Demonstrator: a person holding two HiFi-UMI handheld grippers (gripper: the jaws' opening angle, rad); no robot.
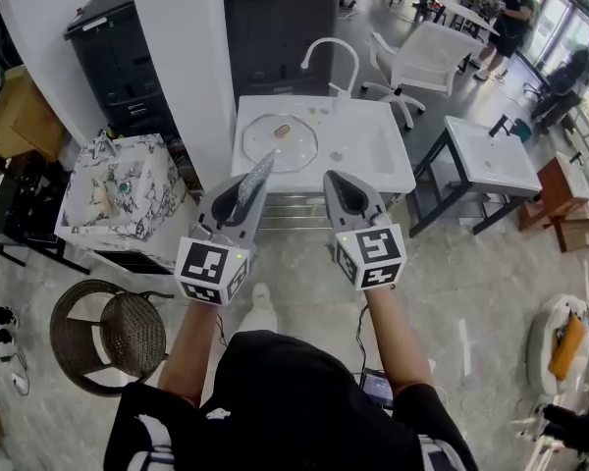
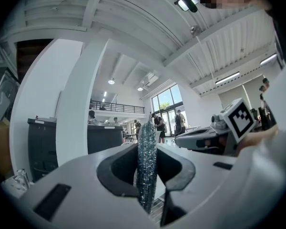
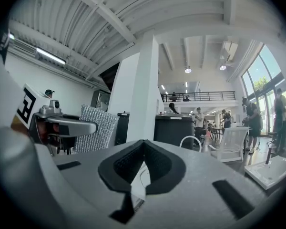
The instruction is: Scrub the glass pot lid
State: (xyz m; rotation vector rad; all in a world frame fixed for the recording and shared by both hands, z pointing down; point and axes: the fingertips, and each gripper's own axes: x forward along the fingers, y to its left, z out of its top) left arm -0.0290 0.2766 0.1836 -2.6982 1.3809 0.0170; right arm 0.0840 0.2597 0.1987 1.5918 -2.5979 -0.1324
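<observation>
My left claw (image 1: 256, 177) is clenched on the glittery scrub pad (image 2: 147, 161) and my right claw (image 1: 337, 183) is clenched empty, while the glass pot lid (image 1: 278, 145) lies flat on the white table (image 1: 393, 170) at upper centre, ahead of both and nearer the left.

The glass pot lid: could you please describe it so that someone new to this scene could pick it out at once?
Find the white washstand with the curved white tap in the middle of the head view. On the left part of its top the glass pot lid lies flat. It is the only clear round disc there, with a small brownish knob at its centre.
</observation>
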